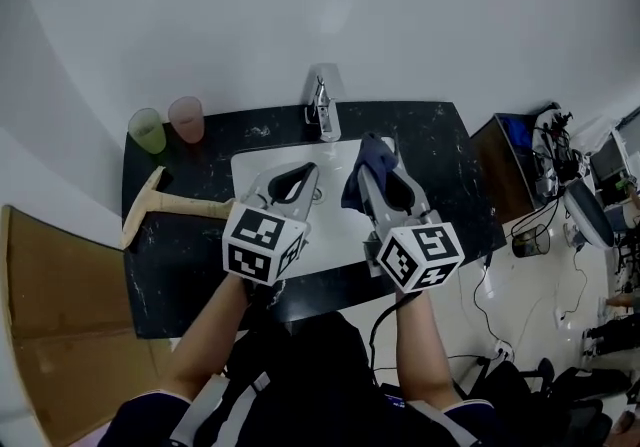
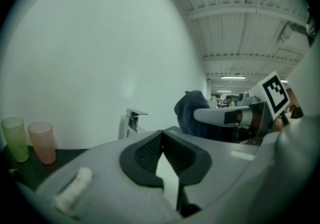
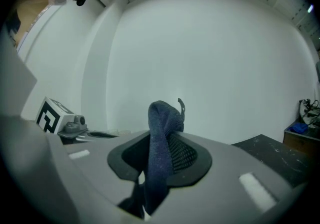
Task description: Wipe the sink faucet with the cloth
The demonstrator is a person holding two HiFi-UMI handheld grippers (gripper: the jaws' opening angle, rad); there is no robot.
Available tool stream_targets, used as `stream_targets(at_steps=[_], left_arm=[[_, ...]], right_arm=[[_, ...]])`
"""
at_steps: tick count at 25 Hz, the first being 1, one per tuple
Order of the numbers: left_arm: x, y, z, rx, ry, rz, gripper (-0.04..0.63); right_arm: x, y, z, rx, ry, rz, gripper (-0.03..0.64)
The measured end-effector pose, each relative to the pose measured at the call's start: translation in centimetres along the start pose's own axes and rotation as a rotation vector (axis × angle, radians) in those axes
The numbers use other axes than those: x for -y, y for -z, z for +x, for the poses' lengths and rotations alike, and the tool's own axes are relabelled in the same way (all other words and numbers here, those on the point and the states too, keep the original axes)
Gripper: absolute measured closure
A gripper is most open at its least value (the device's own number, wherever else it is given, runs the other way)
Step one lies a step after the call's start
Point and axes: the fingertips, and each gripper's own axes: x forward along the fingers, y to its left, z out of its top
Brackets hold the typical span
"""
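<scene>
Where clamped, cloth (image 3: 161, 138) partly hidden

Green cup (image 1: 147, 129) beside pink cup (image 1: 186, 118); wooden T-shaped tool (image 1: 185, 202) on black counter (image 1: 450, 165).

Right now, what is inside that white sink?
Only bare white basin shows in the sink. The left gripper, the right gripper and its dark blue cloth hang over it, hiding its middle.
</scene>
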Motion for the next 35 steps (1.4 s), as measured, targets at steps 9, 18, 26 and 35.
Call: stream_targets(at_steps=[9, 18, 26, 35], left_arm=[[-2.2, -0.3, 1.9, -0.027, -0.081, 0.019, 0.594], [-2.3, -0.7, 4.3, -0.056, -0.152, 0.043, 0.594], [-3.6, 0.2, 6.5, -0.096, -0.197, 0.050, 0.592], [-4.7, 1.5, 8.8, -0.115, -0.195, 0.023, 0.463]], right_arm=[[1.4, -0.4, 3.1, -0.002, -0.081, -0.006, 0.526], [3.6, -0.8, 4.9, 0.005, -0.176, 0.006, 0.526], [5.2, -1.7, 7.8, 0.008, -0.229, -0.015, 0.526], [6.0, -7.0, 12.8, 0.082, -0.358, -0.006, 0.526]])
